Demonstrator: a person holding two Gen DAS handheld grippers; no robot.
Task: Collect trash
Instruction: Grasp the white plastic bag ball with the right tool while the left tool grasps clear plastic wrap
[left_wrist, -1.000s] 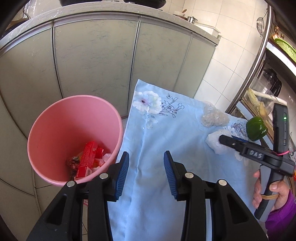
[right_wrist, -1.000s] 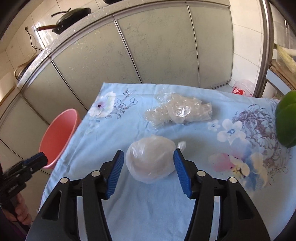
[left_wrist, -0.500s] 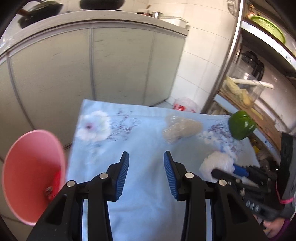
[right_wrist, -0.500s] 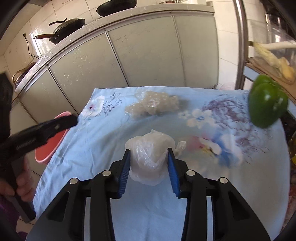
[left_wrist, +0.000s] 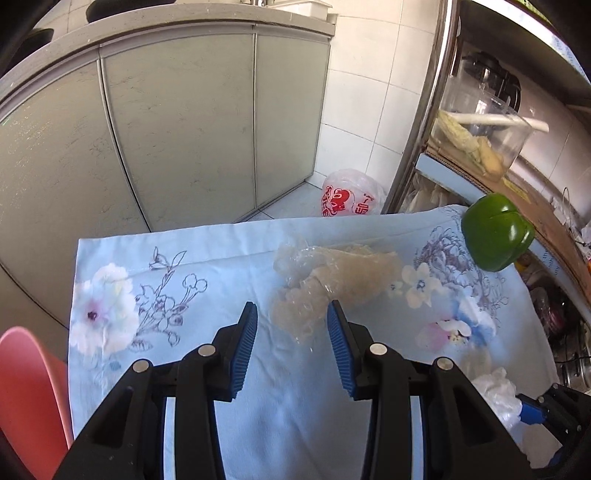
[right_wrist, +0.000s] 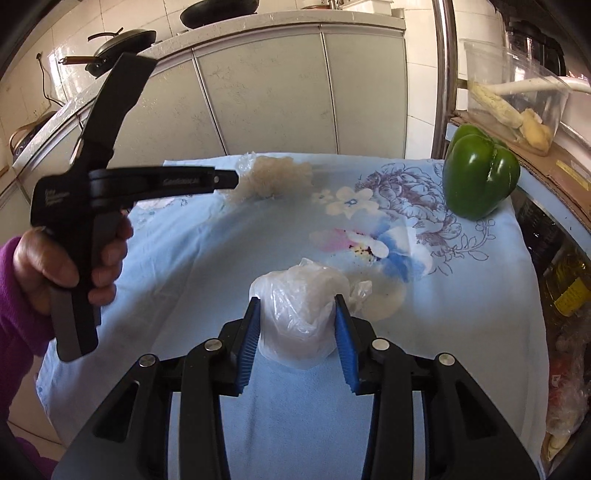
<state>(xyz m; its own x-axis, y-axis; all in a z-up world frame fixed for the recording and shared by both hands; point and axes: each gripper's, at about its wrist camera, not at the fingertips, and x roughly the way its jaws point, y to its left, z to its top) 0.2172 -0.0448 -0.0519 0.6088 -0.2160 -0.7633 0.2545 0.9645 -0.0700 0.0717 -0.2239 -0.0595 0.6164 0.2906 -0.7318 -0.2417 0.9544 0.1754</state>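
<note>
Fingers of the right gripper (right_wrist: 298, 334) pinch a white plastic wad (right_wrist: 301, 314) — left gripper (left_wrist: 291, 341) level, spread around crumpled clear wrap (left_wrist: 325, 284).

The left gripper (left_wrist: 291, 332) hangs over the blue flowered cloth (left_wrist: 207, 266) with its blue pads spread apart, the near end of a crumpled clear plastic wrap (left_wrist: 332, 277) lying between their tips. Beyond the wrap to the right, a green pepper (left_wrist: 496, 232) sits at the cloth's far corner. A white bag (left_wrist: 496, 391) lies by the near right edge, a pink bin (left_wrist: 26, 387) off the left edge.
</note>
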